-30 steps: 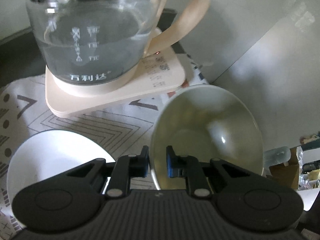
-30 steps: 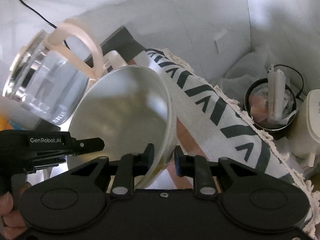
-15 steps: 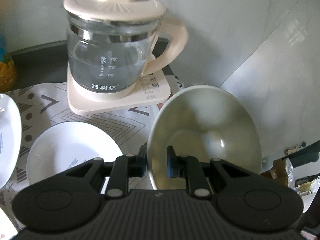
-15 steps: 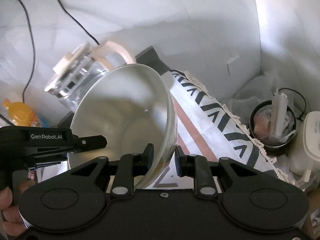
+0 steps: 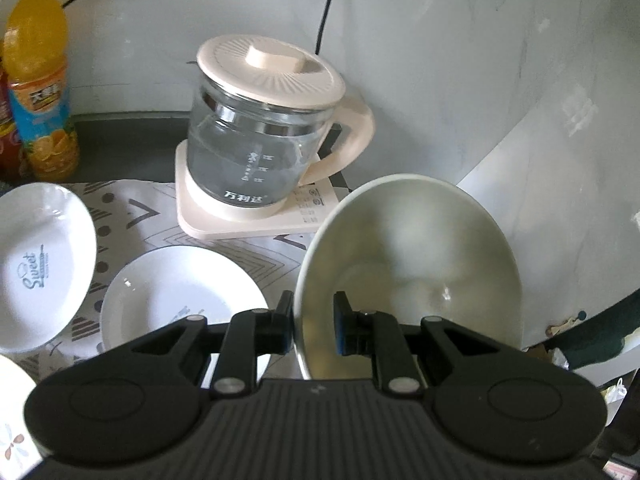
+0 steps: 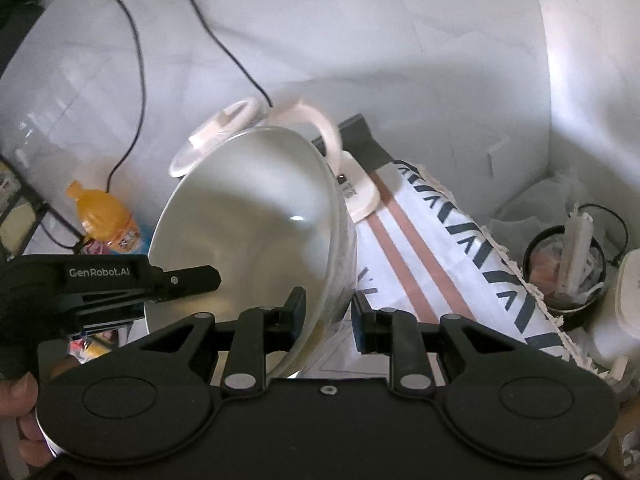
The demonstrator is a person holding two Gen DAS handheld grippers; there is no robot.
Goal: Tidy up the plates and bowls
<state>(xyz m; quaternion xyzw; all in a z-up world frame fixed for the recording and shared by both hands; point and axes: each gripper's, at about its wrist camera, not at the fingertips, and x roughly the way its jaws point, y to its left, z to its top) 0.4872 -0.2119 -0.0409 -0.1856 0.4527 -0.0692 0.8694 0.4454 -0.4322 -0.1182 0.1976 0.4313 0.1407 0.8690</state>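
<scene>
A large pale green bowl (image 5: 412, 272) is held in the air between both grippers, tilted on its side. My left gripper (image 5: 314, 322) is shut on its left rim. My right gripper (image 6: 328, 318) is shut on the opposite rim of the bowl (image 6: 256, 216). The left gripper's body (image 6: 100, 284) shows at the left of the right wrist view. Below, on the patterned cloth, lie a white plate (image 5: 180, 296), a white dish with "Sweet" lettering (image 5: 38, 264) and the edge of a flowered plate (image 5: 12, 420).
A glass kettle with a cream lid (image 5: 264, 132) stands on its cream base against the wall, its cord running up. An orange juice bottle (image 5: 40, 80) stands at the back left. The cloth's fringed edge (image 6: 500, 256) drops toward a black bin (image 6: 568, 276) on the right.
Both grippers have lifted the bowl up and back from the kettle. The kettle looks smaller and lower now, and the plates and the bottle have come into view.
</scene>
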